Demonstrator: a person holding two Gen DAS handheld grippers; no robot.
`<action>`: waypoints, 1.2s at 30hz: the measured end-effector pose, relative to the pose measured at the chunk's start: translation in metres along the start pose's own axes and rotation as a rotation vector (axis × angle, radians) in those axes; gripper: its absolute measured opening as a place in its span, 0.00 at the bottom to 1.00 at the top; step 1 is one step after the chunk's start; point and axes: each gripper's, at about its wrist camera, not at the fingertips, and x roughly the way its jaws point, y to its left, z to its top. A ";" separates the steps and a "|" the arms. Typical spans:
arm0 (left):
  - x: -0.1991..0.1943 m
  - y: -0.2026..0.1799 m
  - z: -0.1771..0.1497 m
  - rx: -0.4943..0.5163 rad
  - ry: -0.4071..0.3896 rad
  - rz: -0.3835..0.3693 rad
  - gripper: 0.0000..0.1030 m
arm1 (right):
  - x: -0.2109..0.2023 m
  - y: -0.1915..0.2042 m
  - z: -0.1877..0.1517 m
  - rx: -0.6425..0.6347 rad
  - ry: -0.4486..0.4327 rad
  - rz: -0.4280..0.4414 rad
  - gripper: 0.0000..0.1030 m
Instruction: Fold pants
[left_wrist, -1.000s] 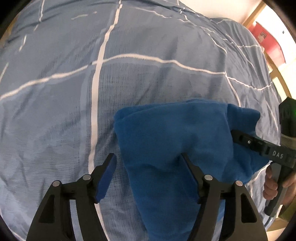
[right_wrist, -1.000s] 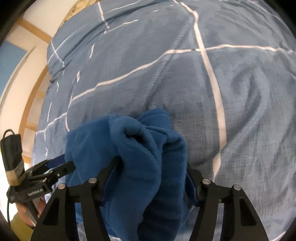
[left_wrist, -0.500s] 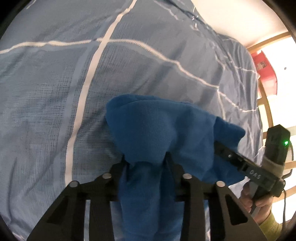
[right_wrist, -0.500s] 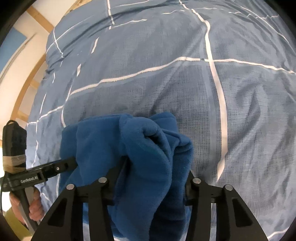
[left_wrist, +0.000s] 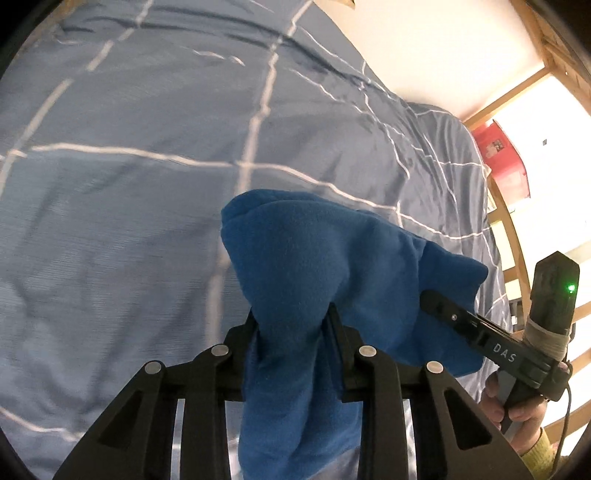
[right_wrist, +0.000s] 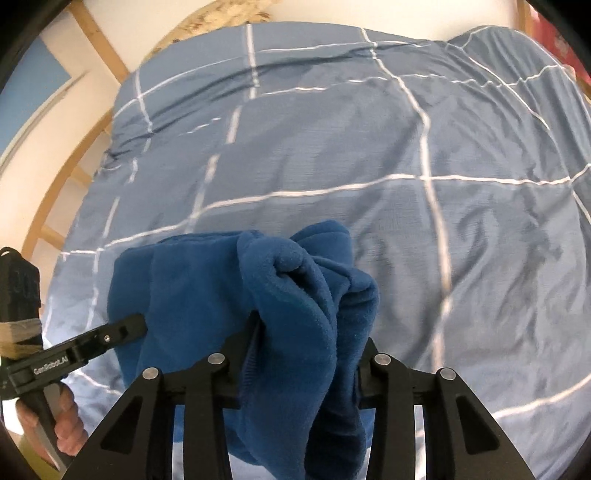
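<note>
You are tipping both grippers down over the bed (left_wrist: 110, 184) — left gripper (left_wrist: 291, 317) and right gripper (right_wrist: 310, 332) are each squeezing tighter on the blue fleece pants (left_wrist: 314, 258).

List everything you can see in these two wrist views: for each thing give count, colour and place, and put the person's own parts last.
pants: one, blue fleece, bunched and held up over the bed between both grippers.
bedcover: one, grey-blue with white grid lines, spread under the pants, filling most of both views.
bed frame: wooden slats, pale brown, at the bed's edges.
box: one, red, beyond the bed's far right edge in the left view.
wall: cream, behind the bed.
left gripper: one, black, jaws closing with pants fabric pinched between them.
right gripper: one, black, jaws closing on a thick fold of pants.
hands: two, one on each gripper's handle.
</note>
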 end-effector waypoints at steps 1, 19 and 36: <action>-0.012 0.012 0.001 0.007 0.000 0.015 0.29 | -0.001 0.013 -0.002 0.001 0.000 0.009 0.38; -0.109 0.217 0.058 0.129 0.079 0.185 0.30 | 0.094 0.238 -0.024 0.129 0.034 0.103 0.38; -0.101 0.317 0.079 0.169 0.129 0.345 0.37 | 0.182 0.335 -0.004 0.037 0.127 0.112 0.41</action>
